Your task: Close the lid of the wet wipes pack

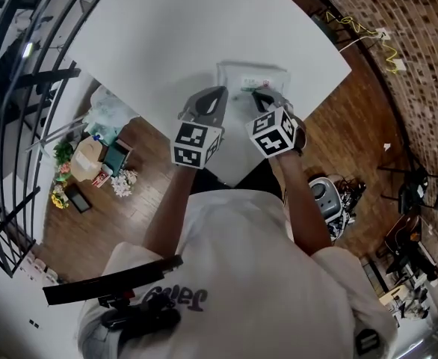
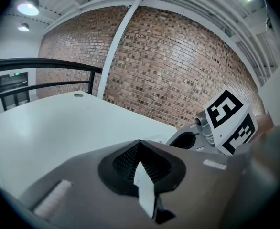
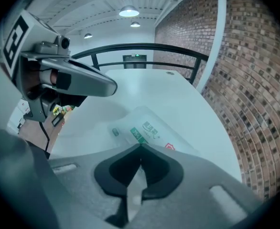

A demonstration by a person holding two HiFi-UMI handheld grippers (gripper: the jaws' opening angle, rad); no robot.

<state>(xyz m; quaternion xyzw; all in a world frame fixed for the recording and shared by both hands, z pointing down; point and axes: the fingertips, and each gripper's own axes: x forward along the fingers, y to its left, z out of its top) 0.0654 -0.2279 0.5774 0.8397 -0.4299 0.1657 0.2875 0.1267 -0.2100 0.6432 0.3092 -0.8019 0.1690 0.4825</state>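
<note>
The wet wipes pack point(image 1: 253, 78) is a white soft pack with green print, lying flat near the table's front edge. In the right gripper view the pack point(image 3: 148, 129) lies just beyond my right gripper point(image 3: 141, 147), whose jaws meet at the tips and hide its near end. I cannot make out the lid. The right gripper point(image 1: 258, 96) hovers over the pack's front edge. My left gripper point(image 1: 216, 94) sits just left of the pack, over bare table, with its jaws closed tip to tip on nothing point(image 2: 140, 143).
The white table point(image 1: 182, 36) ends close behind both grippers, with its corner at the right point(image 1: 347, 69). A black railing point(image 1: 25, 88) curves along the left. Boxes and flowers point(image 1: 84, 163) lie on the wooden floor below, and a brick wall point(image 2: 178, 61) stands beyond.
</note>
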